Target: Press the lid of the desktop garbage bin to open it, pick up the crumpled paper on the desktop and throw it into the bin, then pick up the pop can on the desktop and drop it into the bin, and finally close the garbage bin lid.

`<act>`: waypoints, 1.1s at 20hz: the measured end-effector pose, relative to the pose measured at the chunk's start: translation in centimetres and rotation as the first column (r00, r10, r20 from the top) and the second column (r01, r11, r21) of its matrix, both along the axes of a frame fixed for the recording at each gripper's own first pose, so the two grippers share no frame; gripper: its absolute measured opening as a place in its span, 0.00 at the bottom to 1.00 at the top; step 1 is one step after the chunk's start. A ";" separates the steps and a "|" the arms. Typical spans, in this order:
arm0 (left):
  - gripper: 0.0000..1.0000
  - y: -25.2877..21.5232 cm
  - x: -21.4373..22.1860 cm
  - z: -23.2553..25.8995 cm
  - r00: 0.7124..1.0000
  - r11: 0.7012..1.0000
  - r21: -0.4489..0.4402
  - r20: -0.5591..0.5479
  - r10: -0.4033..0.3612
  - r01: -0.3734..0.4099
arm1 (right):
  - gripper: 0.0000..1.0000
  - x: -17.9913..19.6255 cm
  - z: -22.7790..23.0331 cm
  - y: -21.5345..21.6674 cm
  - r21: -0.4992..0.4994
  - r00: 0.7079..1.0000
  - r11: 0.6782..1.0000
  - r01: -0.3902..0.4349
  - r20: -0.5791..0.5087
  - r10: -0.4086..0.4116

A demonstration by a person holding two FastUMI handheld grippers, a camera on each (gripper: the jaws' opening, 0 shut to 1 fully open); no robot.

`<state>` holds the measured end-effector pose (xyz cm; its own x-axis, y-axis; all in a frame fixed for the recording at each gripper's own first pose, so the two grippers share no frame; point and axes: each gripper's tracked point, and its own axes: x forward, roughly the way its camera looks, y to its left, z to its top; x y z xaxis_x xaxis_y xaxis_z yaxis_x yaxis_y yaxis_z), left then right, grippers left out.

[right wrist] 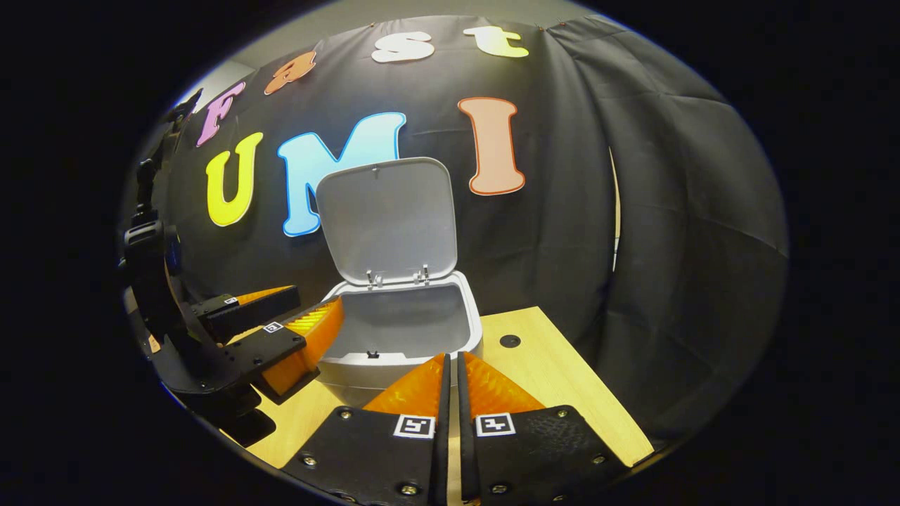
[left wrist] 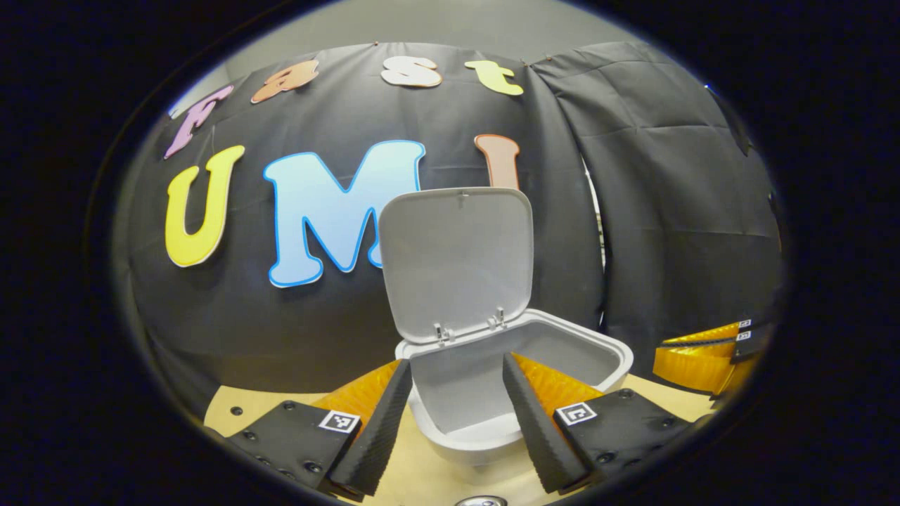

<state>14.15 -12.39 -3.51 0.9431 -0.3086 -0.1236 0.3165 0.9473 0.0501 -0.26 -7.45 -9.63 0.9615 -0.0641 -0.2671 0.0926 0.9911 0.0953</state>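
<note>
1. Bin lid (left wrist: 457, 260) stands upright on its rear hinges, so the bin (left wrist: 605, 351) is open on the tabletop (right wrist: 555, 379), against the black cloth wall.
2. Left claw (left wrist: 457, 422) is spread wide and holds nothing, its fingers straddling the bin's front rim.
3. Right claw (right wrist: 450, 393) has its fingers almost touching and grips nothing; it hovers just in front of the bin.
4. Inside, the bin looks bare as far as visible, though the bottom is partly hidden.
5. Judged from this, paper pickup is next: draw the open claw away from the rim without nudging the bin, keeping clear of the raised lid.
</note>
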 end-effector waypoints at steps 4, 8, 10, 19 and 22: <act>0.86 2.2 -0.4 -0.1 0.999 0.999 -0.008 -0.007 0.044 -0.044 | 0.07 0.0 -0.6 2.1 0.012 0.998 0.998 -0.061 -0.017 0.061; 0.88 5.4 -0.8 -0.2 0.994 0.994 -0.014 -0.015 0.111 -0.111 | 0.07 -0.1 -1.0 4.9 0.006 0.990 0.991 -0.136 -0.028 0.136; 0.90 7.2 -1.0 -0.4 0.989 0.989 -0.017 -0.021 0.149 -0.149 | 0.07 -0.2 -1.4 6.3 0.002 0.983 0.984 -0.178 -0.037 0.178; 0.86 13.8 -3.0 -1.4 0.955 0.955 -0.038 -0.059 0.291 -0.293 | 0.07 -1.2 -5.5 11.4 0.046 0.934 0.944 -0.326 -0.142 0.329; 0.86 15.3 -3.7 -1.4 0.944 0.944 -0.041 -0.063 0.325 -0.328 | 0.09 -1.1 -6.5 12.8 0.060 0.913 0.929 -0.364 -0.171 0.369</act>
<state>10.47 2.92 -4.94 0.9855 0.0079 -0.1697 -0.0095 0.9999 -0.0087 -1.33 5.36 -16.10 0.8532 0.2932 -0.4313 -0.2591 0.9560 0.1373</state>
